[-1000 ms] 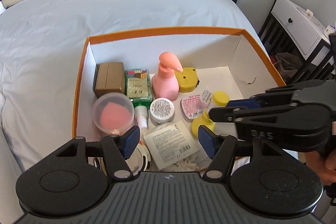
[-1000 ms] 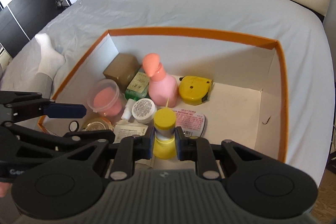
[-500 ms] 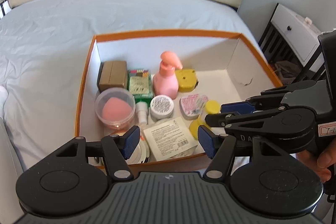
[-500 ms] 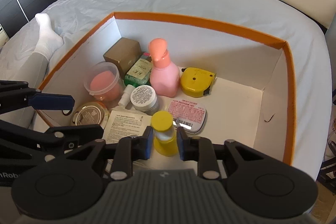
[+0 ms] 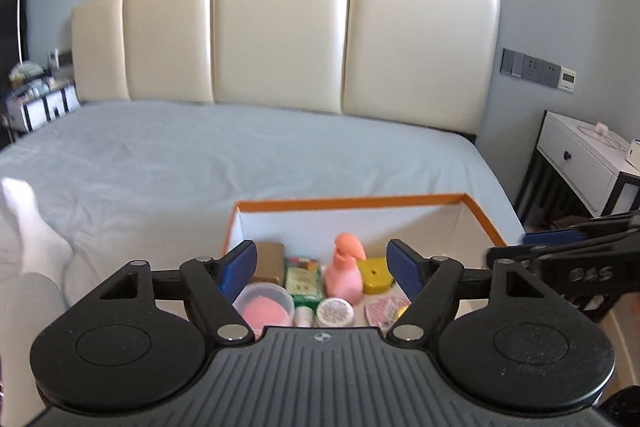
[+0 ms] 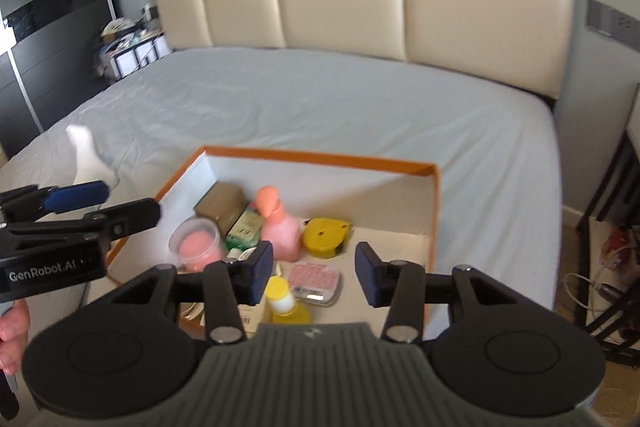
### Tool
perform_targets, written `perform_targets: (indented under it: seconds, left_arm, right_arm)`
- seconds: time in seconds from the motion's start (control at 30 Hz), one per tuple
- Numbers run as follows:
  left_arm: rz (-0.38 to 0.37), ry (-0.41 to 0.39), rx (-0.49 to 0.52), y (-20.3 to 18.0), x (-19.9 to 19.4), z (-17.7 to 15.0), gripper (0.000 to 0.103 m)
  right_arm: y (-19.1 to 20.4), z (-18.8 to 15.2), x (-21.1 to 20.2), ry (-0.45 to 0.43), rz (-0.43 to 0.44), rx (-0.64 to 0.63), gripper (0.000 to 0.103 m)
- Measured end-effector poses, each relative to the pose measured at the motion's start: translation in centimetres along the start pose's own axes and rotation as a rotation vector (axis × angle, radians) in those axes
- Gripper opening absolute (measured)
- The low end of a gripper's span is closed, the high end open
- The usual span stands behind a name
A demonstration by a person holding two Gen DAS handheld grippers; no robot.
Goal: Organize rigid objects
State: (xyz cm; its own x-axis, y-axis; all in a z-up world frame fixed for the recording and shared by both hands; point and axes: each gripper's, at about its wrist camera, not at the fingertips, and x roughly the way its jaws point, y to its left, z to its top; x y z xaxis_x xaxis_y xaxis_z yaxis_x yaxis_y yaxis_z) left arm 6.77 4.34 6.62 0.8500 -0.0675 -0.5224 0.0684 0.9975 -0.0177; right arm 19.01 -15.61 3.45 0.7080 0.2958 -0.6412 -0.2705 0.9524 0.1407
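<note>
Left gripper: "GenRobot.AI" lettering, fingers spread, just widening, empty.
Right gripper: fingers parted, just opening, empty.
Yellow bottle: glossy plastic, round cap.
Box: orange-rimmed cardboard.

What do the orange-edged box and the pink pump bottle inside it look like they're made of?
The orange-edged white box looks like matte cardboard: thin, flat walls with a raw orange rim and no shine. The pink pump bottle looks like smooth, opaque plastic with a moulded pump head, though blur hides finer detail.
</note>
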Motion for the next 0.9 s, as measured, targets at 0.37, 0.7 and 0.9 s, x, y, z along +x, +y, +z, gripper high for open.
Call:
perform_targets:
  seconds: [0.37,0.7,0.9]
  left_arm:
    - [0.086,0.034,0.042,-1.7,-0.6,-2.8,0.102]
    - [0.100,0.146,0.004,-0.9,0.2,-4.8,0.103]
    - [0.102,0.159,-0.018,-0.5,0.4,-4.8,0.103]
  right_arm:
    - [1.3,-3.9,-4.4,-0.046,-0.100,0.086,0.072]
    - [2.2,-5.2,-1.0,0.057,-0.158,0.030,0.078]
    - [2.1,-5.2,-0.4,0.072,-0.155,0.035,0.078]
